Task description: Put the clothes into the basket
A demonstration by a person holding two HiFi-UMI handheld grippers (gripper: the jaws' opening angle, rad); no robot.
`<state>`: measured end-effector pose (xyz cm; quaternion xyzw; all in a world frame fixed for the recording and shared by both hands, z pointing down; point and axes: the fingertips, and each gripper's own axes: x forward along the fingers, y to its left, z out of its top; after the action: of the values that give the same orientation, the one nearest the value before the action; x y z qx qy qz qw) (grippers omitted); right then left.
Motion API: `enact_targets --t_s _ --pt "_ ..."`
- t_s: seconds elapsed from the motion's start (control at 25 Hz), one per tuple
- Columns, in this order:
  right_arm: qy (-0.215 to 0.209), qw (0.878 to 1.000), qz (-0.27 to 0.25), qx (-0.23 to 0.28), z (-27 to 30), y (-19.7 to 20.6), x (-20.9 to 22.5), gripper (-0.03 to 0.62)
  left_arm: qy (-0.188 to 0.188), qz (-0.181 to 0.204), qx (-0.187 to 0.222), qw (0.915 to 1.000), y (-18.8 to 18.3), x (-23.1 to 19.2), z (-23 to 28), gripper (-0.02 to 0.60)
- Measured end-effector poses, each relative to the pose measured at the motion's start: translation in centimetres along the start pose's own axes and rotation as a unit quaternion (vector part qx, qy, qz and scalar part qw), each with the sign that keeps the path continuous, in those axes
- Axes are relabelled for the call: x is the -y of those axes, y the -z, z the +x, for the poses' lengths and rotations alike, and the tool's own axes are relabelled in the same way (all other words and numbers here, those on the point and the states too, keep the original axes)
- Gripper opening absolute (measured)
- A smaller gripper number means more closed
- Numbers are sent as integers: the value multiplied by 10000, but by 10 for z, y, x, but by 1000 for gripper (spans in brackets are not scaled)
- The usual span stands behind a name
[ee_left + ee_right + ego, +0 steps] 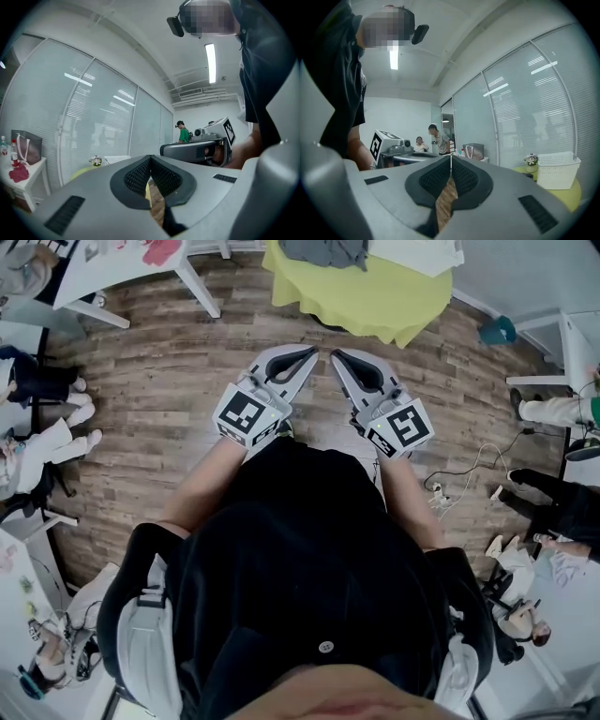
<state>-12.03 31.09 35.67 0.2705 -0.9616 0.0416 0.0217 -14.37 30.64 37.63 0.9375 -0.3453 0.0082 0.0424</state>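
Observation:
A grey garment (323, 251) lies on a round table with a yellow cloth (375, 292) at the top of the head view, next to a white basket (417, 254). The right gripper view shows that white basket (558, 169) on the yellow table (574, 197), off to the right. My left gripper (309, 352) and right gripper (336, 354) are held side by side over the wooden floor, short of the table and pointing towards it. The left gripper (150, 157) is shut with nothing in it. The right gripper (451, 157) is likewise shut and holds nothing.
A white table (112, 268) with a pink cloth (159, 249) stands at the upper left. Cables (469, 479) and a teal object (497, 331) lie on the floor at the right. Several people stand or sit around the room's edges. A glass wall (93, 122) runs behind the tables.

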Motion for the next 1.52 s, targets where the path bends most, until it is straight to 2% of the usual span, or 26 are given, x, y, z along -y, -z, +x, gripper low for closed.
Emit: enact_targets --t_s 0.28,0.52,1.08,1.52 --pt "124 9999 11 -61 20 2 14 26 73 -45 2 10000 1 -27 6 9" --pt "119 9999 40 -2 22 3 45 26 40 11 16 10000 -1 -38 32 9" --pt "-238 9997 2 89 42 -10 162 26 -261 123 -35 9996 -15 -91 137 9" --pt "-560 9982 44 208 33 -18 244 25 -522 160 -198 9983 -20 -106 216 9"
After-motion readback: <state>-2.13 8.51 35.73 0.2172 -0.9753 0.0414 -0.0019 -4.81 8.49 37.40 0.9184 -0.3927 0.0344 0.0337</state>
